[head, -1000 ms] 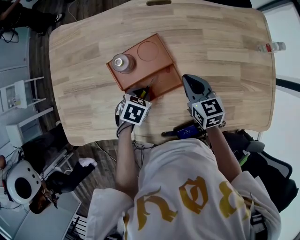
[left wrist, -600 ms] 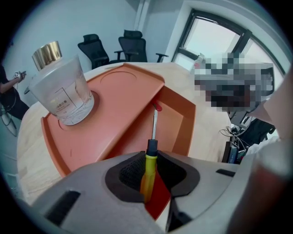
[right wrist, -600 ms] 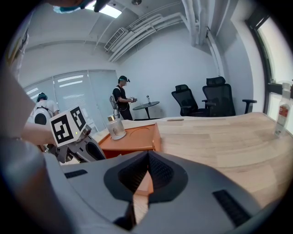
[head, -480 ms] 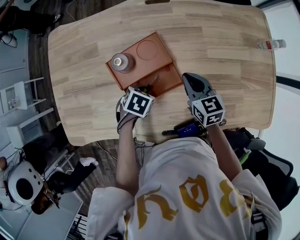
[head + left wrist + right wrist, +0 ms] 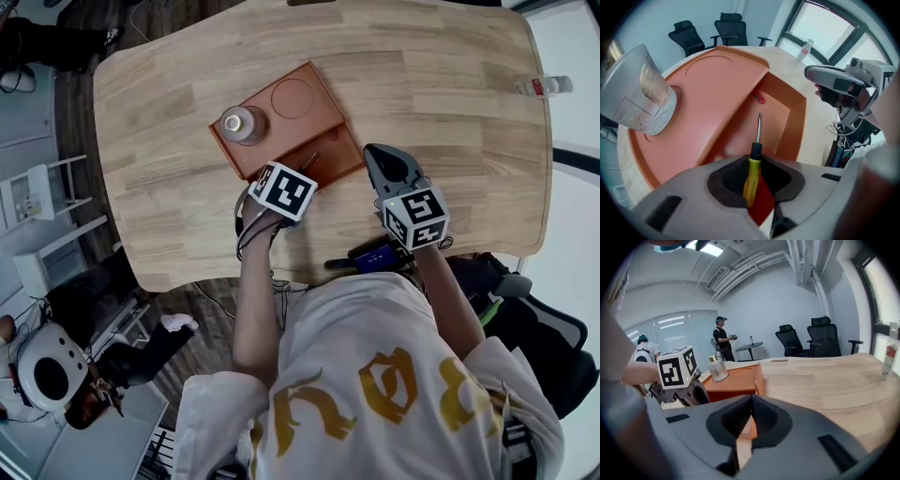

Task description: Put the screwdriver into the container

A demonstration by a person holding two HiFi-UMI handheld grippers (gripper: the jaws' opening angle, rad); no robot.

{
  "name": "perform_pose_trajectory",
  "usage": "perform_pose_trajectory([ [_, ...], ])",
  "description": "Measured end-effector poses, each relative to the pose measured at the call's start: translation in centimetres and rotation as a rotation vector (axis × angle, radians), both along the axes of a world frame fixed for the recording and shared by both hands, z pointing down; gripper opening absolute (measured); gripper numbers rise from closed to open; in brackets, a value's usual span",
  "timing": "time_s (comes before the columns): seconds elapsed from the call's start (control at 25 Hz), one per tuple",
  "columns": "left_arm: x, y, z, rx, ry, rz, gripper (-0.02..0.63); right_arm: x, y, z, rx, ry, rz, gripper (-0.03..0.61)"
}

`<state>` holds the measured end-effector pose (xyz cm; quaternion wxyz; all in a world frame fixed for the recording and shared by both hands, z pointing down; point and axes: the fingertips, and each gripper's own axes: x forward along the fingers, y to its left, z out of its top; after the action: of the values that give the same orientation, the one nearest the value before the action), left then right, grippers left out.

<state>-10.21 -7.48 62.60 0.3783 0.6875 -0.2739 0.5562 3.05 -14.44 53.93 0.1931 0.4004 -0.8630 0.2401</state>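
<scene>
Both jaws are staying closed: my left gripper [image 5: 756, 164] is pinching the screwdriver [image 5: 753, 161] by its yellow handle, having just tipped forward so the blade is pointing into the deep compartment of the container [image 5: 797, 123], ready for release; my right gripper [image 5: 750, 401] is idling, pressed together, empty.

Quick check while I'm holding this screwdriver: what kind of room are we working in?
Most likely an office meeting room used for recording. Black office chairs stand beyond the big wooden table, tall windows line one side, and a person with head-worn gear stands farther back.
</scene>
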Motion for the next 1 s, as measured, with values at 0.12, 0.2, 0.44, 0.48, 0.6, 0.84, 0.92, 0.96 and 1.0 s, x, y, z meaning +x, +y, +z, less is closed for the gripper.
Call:
perform_pose_trajectory([
  [0.12,0.1,0.0,0.3,-0.023,-0.015,0.010,0.080,0.1,0.1,0.1,-0.005,0.000,-0.002,0.009],
  [0.2,0.2,0.1,0.6,-0.038,-0.031,0.017,0.080,0.2,0.1,0.3,-0.008,0.000,-0.001,0.009],
  [0.44,0.1,0.4,1.2,-0.085,-0.073,0.042,0.081,0.2,0.2,0.3,-0.011,-0.003,0.000,0.009],
  [0.48,0.1,0.4,1.2,-0.084,-0.072,0.043,0.081,0.2,0.1,0.2,-0.010,-0.003,-0.001,0.009],
  [0.6,0.2,0.4,1.1,-0.086,-0.065,0.038,0.090,0.2,0.1,0.3,-0.009,-0.004,-0.005,0.009],
  [0.84,0.2,0.3,0.9,-0.063,-0.048,0.045,0.107,0.5,0.3,0.2,-0.003,0.002,0.001,0.009],
  [0.92,0.2,0.3,0.5,-0.050,-0.027,0.040,0.121,0.9,0.4,-0.1,0.000,0.003,0.011,0.009],
  [0.96,0.2,0.2,0.3,-0.041,-0.017,0.031,0.124,1.1,0.5,-0.2,0.002,0.003,0.014,0.009],
  [1.0,0.1,0.2,0.0,-0.029,-0.008,0.021,0.130,1.2,0.6,-0.4,0.005,0.003,0.016,0.009],
])
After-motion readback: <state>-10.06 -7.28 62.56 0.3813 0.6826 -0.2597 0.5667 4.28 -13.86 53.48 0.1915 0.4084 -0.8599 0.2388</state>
